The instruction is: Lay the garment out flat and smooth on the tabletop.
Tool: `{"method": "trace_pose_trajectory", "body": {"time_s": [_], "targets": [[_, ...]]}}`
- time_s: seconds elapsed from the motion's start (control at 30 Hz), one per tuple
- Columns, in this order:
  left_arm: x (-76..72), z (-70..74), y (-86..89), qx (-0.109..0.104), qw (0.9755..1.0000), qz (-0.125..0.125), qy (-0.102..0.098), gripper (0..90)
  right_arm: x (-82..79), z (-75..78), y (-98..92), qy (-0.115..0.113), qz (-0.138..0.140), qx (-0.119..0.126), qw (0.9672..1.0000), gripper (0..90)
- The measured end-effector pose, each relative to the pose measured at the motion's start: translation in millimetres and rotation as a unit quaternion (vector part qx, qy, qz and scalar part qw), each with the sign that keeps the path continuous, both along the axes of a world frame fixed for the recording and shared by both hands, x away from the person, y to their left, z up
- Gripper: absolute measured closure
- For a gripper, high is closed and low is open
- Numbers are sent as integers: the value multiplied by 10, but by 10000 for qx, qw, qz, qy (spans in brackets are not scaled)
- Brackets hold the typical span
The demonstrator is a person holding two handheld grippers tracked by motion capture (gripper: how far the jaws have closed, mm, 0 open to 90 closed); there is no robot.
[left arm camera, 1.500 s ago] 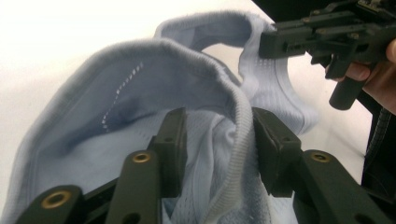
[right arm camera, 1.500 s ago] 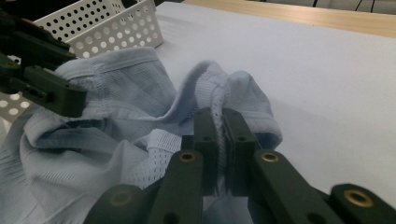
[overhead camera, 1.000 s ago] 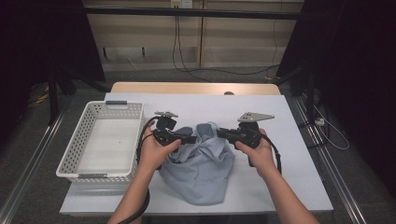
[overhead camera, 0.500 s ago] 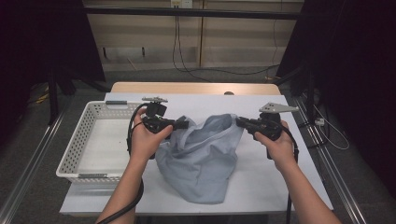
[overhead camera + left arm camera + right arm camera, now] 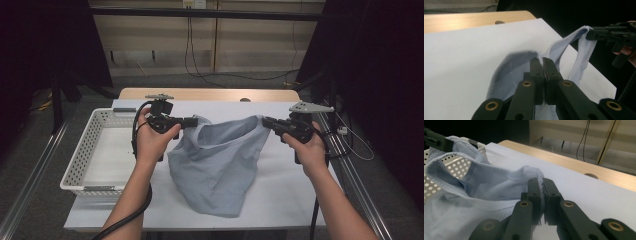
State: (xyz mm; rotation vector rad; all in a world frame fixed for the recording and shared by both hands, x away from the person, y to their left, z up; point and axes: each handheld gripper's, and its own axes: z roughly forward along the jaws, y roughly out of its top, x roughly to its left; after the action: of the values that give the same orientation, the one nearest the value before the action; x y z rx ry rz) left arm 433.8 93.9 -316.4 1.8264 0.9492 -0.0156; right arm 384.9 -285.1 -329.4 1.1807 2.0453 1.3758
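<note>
Hanging between the two tools, the pale blue garment [image 5: 216, 167] hid much of itself: its folds bunched together, so what kind of garment it was could not be made out, and its lower end lay crumpled on the white table [image 5: 300, 195] near the front edge. At the far left stood the white perforated basket [image 5: 82, 155], with nothing visible inside it; the person's left forearm crossed over its near right corner. Just right of it, the left gripper [image 5: 192, 121] was clenched on one end of the garment's ribbed hem, and the left gripper view showed both jaws pressed together on that fabric [image 5: 524, 65]. From there the open hem stretched across, roughly level and parallel to the table's far edge, sagging a little in the middle, while the body of the cloth drooped toward the person. At the right, the right gripper [image 5: 266, 122] was clamped on the other end of the hem, the cloth [image 5: 486, 187] pinched between its jaws in the right gripper view.
</note>
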Motion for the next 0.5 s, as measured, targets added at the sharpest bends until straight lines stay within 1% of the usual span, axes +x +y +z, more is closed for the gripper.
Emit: {"method": "trace_pose_trajectory", "body": {"time_s": [0.07, 0.1, 0.13, 0.17, 0.2, 0.23, 0.27, 0.3, 0.33, 0.37, 0.5], "targets": [[29, 51, 2, -11, 10000, 19, -44, 883, 0, 92, -49, -93, -45, 48, 9999, 863], [33, 68, -2, -54, 10000, 33, -45, 884, 1, 122, -64, -125, -60, 60, 9999, 863], [33, 68, -2, -54, 10000, 33, -45, 884, 1, 122, -64, -125, -60, 60, 9999, 863], [38, 105, -12, -66, 9999, 43, -93, 884, -1, 181, -101, -175, -99, 54, 9998, 863], [38, 105, -12, -66, 9999, 43, -93, 884, -1, 181, -101, -175, -99, 54, 9998, 863], [40, 135, -30, -61, 9999, 33, -154, 884, -1, 231, -128, -230, -122, 48, 9996, 862], [40, 135, -30, -61, 9999, 33, -154, 884, -1, 231, -128, -230, -122, 48, 9996, 862], [41, 163, -47, -45, 9998, 44, -212, 883, -5, 271, -146, -272, -126, 40, 9995, 862], [41, 163, -47, -45, 9998, 44, -212, 884, -5, 271, -146, -272, -126, 40, 9995, 862], [50, 185, -59, -72, 9997, 34, -227, 884, -11, 306, -156, -309, -147, 11, 9994, 862], [76, 203, -77, -86, 9997, 43, -210, 884, -8, 342, -172, -317, -198, -25, 9993, 862]]}}
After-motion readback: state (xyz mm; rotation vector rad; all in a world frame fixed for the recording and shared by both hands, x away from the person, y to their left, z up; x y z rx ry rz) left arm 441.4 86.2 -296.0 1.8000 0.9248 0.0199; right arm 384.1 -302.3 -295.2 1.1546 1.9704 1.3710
